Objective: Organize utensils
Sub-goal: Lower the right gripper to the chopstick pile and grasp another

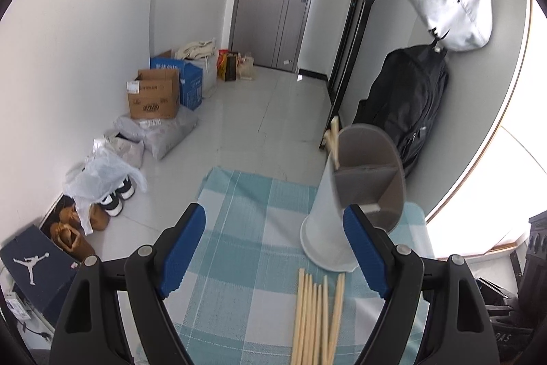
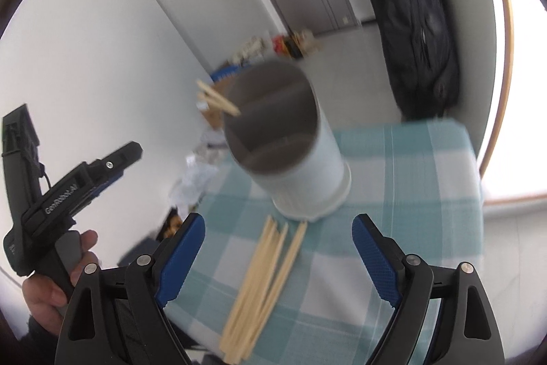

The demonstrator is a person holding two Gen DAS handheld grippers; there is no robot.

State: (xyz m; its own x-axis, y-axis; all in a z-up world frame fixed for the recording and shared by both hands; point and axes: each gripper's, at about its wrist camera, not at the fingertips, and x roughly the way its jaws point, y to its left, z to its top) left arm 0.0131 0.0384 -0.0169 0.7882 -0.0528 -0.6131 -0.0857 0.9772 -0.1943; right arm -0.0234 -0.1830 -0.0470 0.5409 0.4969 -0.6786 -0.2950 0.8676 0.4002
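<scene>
The loose chopsticks (image 1: 318, 317) lie nearest, in a bundle on the checked tablecloth (image 1: 239, 228) just in front of the holder (image 1: 345, 194); their near ends run out of the picture. Left of the holder, the left gripper (image 1: 275, 248) stands spread wide with nothing between its blue pads. A few chopsticks (image 1: 333, 139) already stand in the holder at its left rim, their lower parts hidden inside. In the blurred right wrist view, the right gripper (image 2: 278, 255) is likewise spread and seems to hang over the bundle without touching it. A hand (image 2: 51, 289) at the left edge holds the left gripper's handle.
</scene>
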